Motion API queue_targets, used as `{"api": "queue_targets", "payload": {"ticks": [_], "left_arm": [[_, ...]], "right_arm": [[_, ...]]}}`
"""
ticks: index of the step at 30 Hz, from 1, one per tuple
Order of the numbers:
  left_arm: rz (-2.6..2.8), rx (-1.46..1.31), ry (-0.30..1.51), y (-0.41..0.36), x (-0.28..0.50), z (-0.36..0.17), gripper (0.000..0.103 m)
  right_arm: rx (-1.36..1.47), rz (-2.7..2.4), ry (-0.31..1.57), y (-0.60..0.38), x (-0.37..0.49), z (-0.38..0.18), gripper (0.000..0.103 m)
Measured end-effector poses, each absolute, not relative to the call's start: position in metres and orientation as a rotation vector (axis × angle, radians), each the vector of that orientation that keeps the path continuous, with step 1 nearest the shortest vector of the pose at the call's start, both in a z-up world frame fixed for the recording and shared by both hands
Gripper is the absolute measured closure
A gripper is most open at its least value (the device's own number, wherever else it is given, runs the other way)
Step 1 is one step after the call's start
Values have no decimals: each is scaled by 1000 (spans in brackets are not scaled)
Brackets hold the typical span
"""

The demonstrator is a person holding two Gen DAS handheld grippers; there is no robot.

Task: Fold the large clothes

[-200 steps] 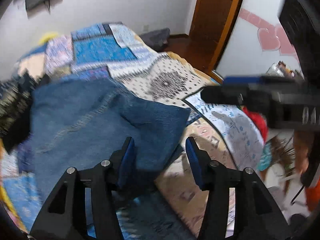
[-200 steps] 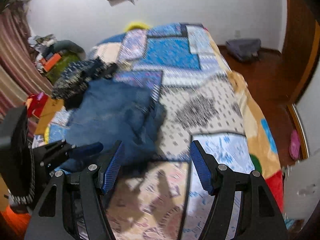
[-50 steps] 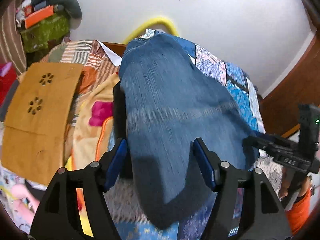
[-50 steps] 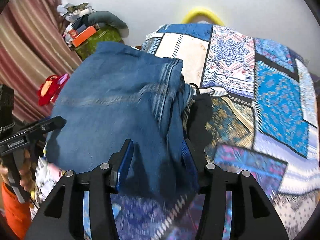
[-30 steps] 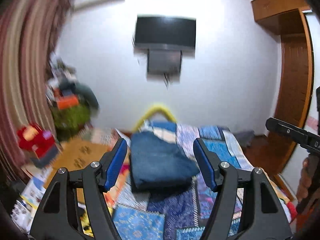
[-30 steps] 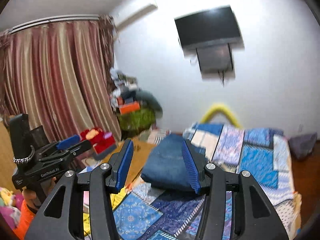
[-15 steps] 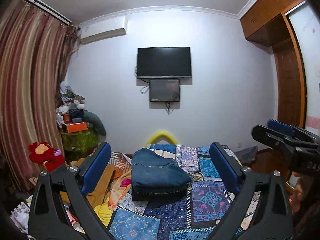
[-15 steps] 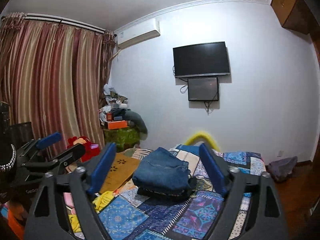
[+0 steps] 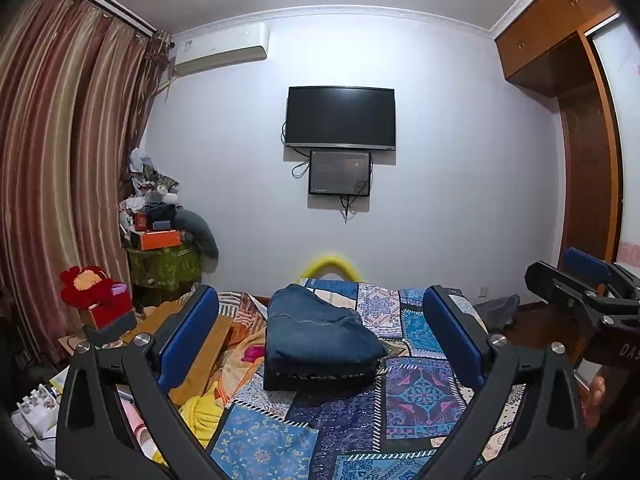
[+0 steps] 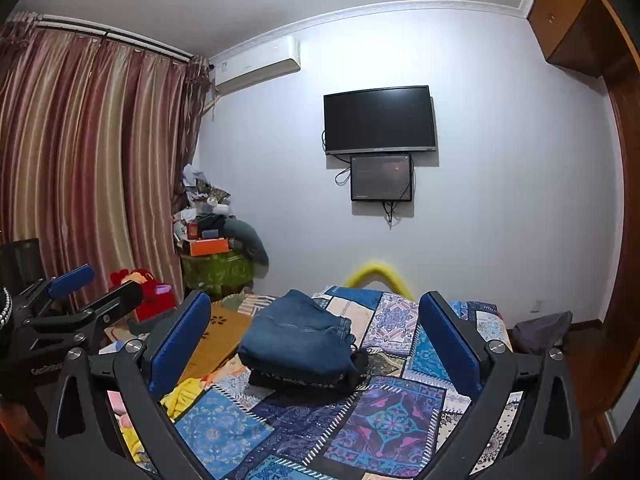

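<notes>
The folded blue jeans (image 9: 320,336) lie on top of a folded dark patterned garment (image 9: 320,378) on the patchwork bedspread (image 9: 416,392), toward the far left of the bed. They also show in the right wrist view (image 10: 298,342). My left gripper (image 9: 320,320) is open wide and empty, held well back from the pile. My right gripper (image 10: 316,322) is open wide and empty, also well back. The right gripper shows at the right edge of the left wrist view (image 9: 580,284), and the left gripper at the left edge of the right wrist view (image 10: 80,292).
A wall TV (image 9: 340,118) hangs over a smaller screen on the far wall. Curtains (image 9: 60,160) hang on the left. A cluttered green-covered stand (image 9: 164,264), a red toy (image 9: 94,288) and yellow cloth (image 9: 204,408) lie left of the bed. A wooden wardrobe (image 9: 588,160) stands right.
Both grippers let go of the jeans, pulled far back from the bed and opened wider. The jeans now rest folded on the dark garment.
</notes>
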State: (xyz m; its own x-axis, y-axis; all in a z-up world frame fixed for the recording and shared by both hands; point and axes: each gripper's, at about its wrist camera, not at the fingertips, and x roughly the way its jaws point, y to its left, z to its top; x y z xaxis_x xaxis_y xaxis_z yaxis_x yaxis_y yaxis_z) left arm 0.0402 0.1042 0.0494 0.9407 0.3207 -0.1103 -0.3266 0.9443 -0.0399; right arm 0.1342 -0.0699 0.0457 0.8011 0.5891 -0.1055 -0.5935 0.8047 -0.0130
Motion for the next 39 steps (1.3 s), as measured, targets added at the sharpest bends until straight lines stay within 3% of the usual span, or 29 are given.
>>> {"api": "queue_targets", "payload": {"ticks": [39], "left_arm": [[323,-53,140,105,48,38,1]], "right_arm": [[-46,635,168,-78,130,44,0]]}}
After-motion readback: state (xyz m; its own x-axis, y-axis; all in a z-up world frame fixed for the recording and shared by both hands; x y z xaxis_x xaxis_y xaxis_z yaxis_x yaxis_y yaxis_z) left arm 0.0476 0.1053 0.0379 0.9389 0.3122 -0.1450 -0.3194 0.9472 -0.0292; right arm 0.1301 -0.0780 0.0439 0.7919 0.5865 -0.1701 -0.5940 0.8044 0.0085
